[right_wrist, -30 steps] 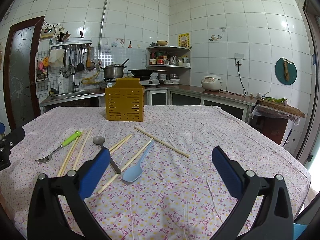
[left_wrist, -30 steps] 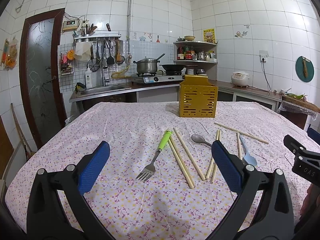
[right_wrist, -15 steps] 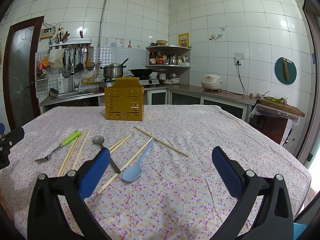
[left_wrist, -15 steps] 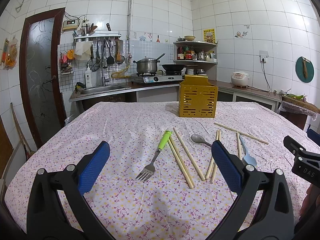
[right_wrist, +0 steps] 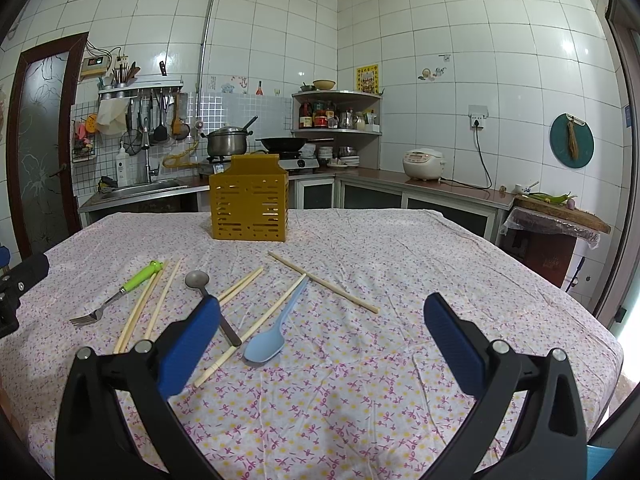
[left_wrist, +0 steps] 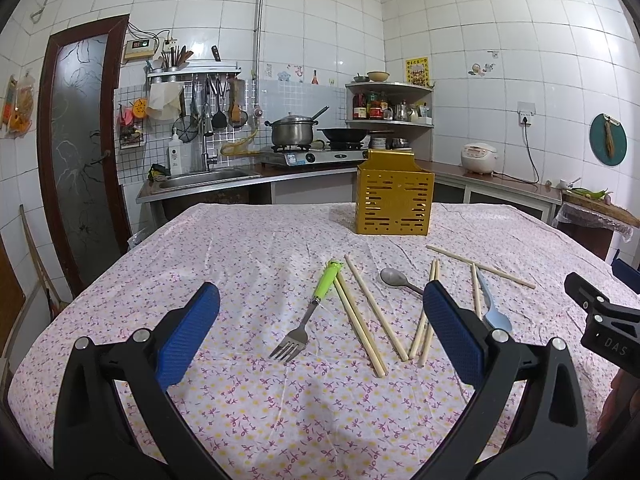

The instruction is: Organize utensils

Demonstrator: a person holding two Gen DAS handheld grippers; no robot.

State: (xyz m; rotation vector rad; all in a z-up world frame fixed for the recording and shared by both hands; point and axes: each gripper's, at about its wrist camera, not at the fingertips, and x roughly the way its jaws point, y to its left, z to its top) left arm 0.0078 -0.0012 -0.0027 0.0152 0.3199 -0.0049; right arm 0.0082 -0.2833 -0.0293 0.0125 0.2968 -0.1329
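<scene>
On the flowered cloth of the bench (left_wrist: 248, 248), both the left tool (left_wrist: 320, 328) and the right tool (right_wrist: 320, 332) hover released and empty, with bare cloth beneath each and out to the right edge. Ahead of the left tool lie the green-handled fork (left_wrist: 310, 312) and chopsticks (left_wrist: 360, 316); the metal spoon (right_wrist: 200, 282) and blue spoon (right_wrist: 272, 334) lie just left of the right tool's centre, the metal spoon's handle passing behind its left finger. Well beyond them, the yellow utensil holder (right_wrist: 249, 204) stands upright near the far edge.
</scene>
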